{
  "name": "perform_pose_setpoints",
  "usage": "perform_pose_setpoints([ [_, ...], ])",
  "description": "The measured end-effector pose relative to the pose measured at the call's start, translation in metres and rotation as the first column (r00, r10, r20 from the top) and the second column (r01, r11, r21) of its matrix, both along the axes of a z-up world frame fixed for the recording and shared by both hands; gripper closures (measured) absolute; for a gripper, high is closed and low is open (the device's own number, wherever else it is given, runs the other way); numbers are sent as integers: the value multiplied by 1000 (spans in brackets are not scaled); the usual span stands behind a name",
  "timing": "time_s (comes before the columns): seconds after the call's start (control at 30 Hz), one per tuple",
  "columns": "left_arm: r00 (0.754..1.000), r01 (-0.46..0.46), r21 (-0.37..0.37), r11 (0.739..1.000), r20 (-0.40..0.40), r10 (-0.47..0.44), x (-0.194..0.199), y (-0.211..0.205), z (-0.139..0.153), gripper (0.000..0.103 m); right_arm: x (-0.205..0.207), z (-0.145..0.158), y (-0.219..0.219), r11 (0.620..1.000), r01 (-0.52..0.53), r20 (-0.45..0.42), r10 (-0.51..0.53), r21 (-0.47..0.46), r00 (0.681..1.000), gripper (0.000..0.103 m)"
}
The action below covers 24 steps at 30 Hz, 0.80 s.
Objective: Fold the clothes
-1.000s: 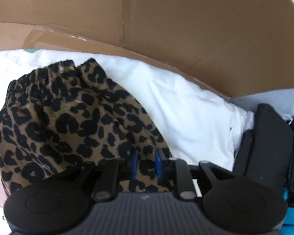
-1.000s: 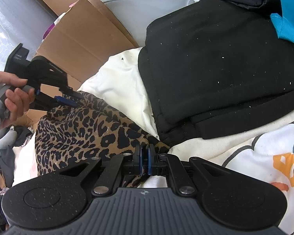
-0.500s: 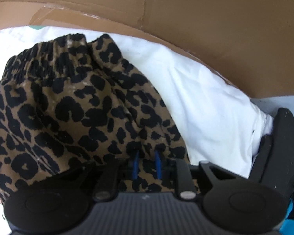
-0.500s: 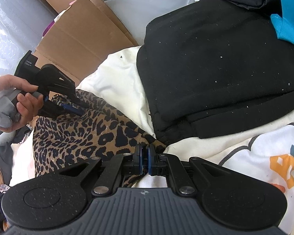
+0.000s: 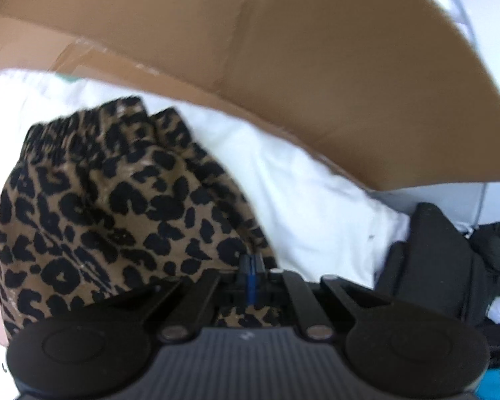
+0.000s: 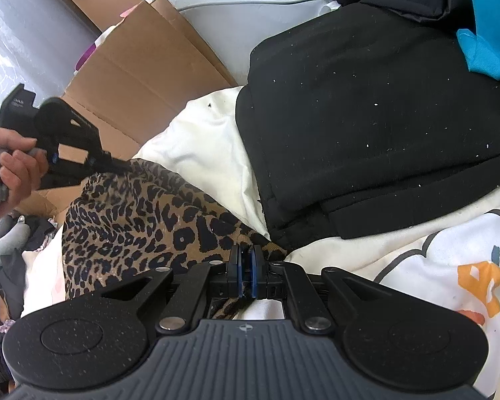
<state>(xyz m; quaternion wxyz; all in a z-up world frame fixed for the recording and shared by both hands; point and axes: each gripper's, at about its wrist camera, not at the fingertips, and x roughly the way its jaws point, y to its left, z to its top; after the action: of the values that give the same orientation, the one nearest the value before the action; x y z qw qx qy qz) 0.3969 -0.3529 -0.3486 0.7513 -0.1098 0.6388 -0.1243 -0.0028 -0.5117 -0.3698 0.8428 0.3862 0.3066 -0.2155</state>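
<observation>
A leopard-print garment (image 6: 140, 230) in tan fabric with black spots is seen bunched on white bedding (image 6: 213, 153), its gathered elastic waistband (image 5: 83, 123) ruffled along the far edge in the left wrist view. The cloth looks thin and soft, falling in loose folds. The left hand-held gripper (image 5: 251, 266) is clamped on one edge of the garment, its blue-padded jaws having just been closing with the fabric between them; in the right wrist view it is held by a hand (image 6: 10, 170). The right hand-held gripper (image 6: 245, 263) is pinched on a near corner of the same garment. A folded black garment (image 6: 366, 126), matte and flecked with lint, lies just beside it. Flat brown cardboard (image 5: 283, 66) is seen behind the bedding.
</observation>
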Motion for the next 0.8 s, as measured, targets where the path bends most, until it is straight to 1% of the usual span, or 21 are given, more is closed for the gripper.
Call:
perform_pose_setpoints([
  [0.03,1000,6,-7,1000,5,-6,0,-3,3,103,0,0,0,1000,-1,0,1,2,1000,100],
  [0.07,1000,18,-13,1000,11,-18,0,8,7,103,-1,-1,0,1000,-2,-1,2,5,1000,100],
  [0.2,999,38,-10,999,22,-37,1,0,8,103,-2,-2,-1,1000,6,-6,-6,14,1000,100],
  [0.43,999,34,-13,999,9,-34,3,-12,-16,103,-11,1,1,1000,2,-24,-1,20,1000,101],
  [0.53,999,41,-23,999,9,-40,-4,-13,-17,103,-15,1,1,1000,8,-28,-7,26,1000,101],
  [0.67,999,40,-26,999,11,-40,-2,-18,-28,103,-18,-1,0,999,19,-34,-18,26,999,101],
  [0.8,998,56,-8,998,14,-56,-2,-25,-45,103,-16,-3,-2,999,28,-52,-26,20,998,101],
])
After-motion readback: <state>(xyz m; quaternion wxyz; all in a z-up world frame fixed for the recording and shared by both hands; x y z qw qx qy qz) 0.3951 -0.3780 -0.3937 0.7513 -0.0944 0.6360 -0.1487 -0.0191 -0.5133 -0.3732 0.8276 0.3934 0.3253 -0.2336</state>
